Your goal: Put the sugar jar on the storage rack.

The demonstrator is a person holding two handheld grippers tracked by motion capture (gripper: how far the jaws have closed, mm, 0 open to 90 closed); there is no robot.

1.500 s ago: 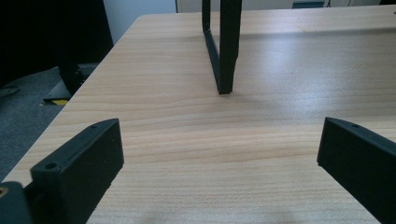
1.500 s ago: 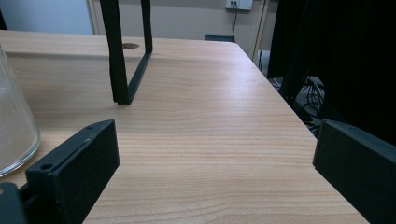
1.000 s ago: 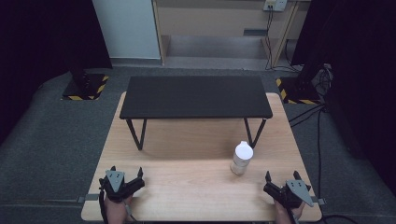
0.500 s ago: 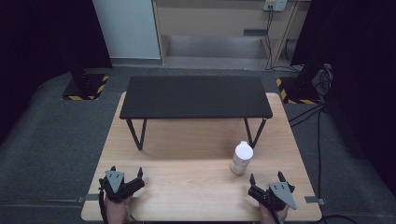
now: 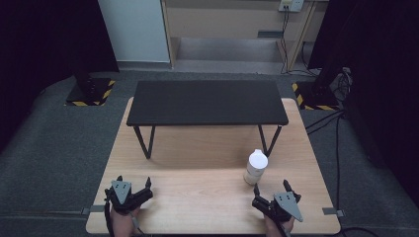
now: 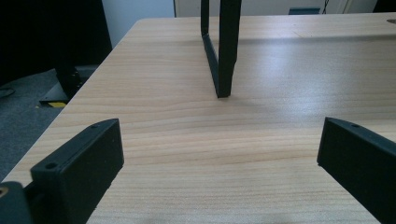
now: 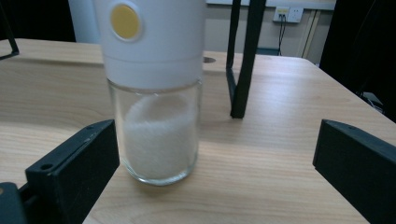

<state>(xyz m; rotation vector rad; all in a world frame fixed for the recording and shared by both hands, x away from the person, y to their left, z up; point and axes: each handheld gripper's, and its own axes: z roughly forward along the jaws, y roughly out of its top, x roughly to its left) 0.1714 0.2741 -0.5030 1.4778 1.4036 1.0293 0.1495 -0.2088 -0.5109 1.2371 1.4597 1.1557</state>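
**Glass jar ahead of wide-open right gripper**

Stands upright, the jar (image 7: 156, 93), at the left-centre of the right gripper view, just beyond the spread jaws and nearer the left one; not yet touched. In the high view, sits at lower right of the wooden table (image 5: 197, 163), just above the right gripper (image 5: 271, 189) and below the right leg of the small black table (image 5: 207, 101).

Clear glass body, white cap with a yellow dot, partly filled with white grains (salt or sugar, cannot tell which). Probably rigid, smooth, rather slippery, breakable if tipped or dropped; moderately heavy for its size. Best taken low on the glass, where the grains sit, squarely across the round wall; cap may be loose or turn.

Left gripper (image 5: 133, 185) at lower left of the high view, jaws wide too, holding nothing.
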